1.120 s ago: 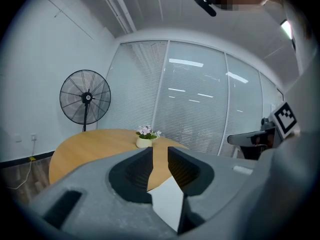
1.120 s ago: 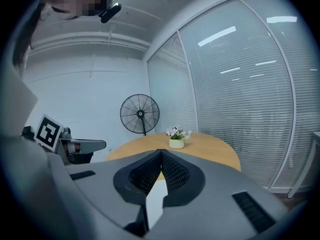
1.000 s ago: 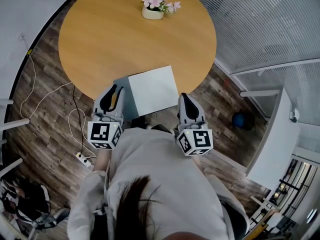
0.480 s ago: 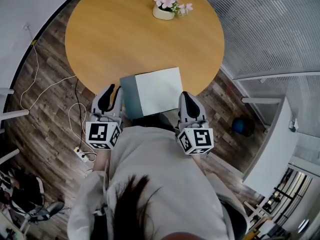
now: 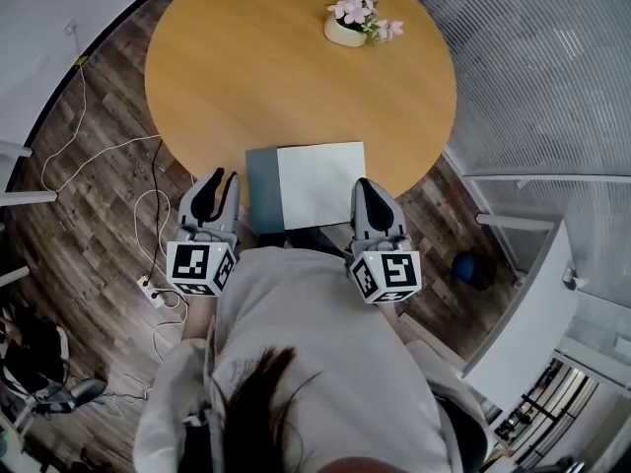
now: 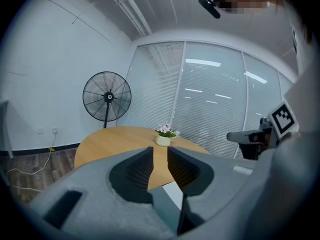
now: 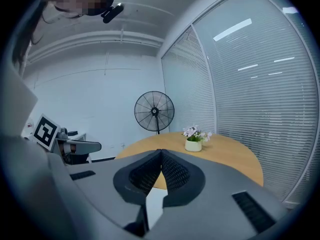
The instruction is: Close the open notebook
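The notebook (image 5: 320, 183) looks light and floppy, probably best lifted by its nine-o'clock grey cover (image 5: 261, 187); left gripper (image 5: 219, 180) fingers spread empty, right gripper (image 5: 363, 187) fingers pressed together.

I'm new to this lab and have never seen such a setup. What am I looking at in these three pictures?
There is no robot: a person holds a two-jaw gripper in each hand. The top-down picture comes from a camera on their head, the other two from cameras riding on the grippers. On the round table a notebook lies at the near edge and a flower pot stands at the far side. The left gripper has its jaws apart, the right gripper together; neither holds anything.
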The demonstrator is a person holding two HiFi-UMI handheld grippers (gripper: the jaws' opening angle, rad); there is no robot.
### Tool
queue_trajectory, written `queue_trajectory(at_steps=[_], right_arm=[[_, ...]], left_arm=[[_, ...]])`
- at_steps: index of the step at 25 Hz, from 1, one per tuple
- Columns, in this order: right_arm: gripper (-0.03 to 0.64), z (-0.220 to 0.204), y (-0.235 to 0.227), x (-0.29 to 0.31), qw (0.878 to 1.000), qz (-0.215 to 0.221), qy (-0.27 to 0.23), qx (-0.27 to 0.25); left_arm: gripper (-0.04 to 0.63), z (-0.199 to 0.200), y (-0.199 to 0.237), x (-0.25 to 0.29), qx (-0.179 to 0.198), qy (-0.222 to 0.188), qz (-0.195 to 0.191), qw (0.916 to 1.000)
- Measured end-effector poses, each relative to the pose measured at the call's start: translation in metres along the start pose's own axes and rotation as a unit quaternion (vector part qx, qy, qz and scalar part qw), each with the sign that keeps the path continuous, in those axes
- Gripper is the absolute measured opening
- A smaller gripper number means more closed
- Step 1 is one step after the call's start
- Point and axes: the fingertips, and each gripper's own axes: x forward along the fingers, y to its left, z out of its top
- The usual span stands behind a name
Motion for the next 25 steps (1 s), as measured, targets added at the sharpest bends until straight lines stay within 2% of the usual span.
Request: queue_trajectory(at_steps=[6,12,18,25], right_arm=[[0.002,-0.007,-0.002,0.008,0.999,0.029,0.028,-0.011],[0.002,-0.020,0.009,0.025,0.996,0.073,0.043,-0.011],[0.002,-0.051,0.029,0.031,0.991,0.110,0.082,-0.005],[0.002,-0.093,0.045,0.039,0.985,0.126,0.121,0.001]], left_arm=[[0.101,-0.015,0.006,-0.009,-0.025,0.016,0.042,0.9987],[0.101,-0.046,0.011,-0.011,-0.037,0.050,0.061,0.9962],[0.101,-0.090,0.005,-0.012,-0.068,0.095,0.056,0.9916],[0.107,-0.154,0.003,-0.016,-0.114,0.148,0.041,0.9816]])
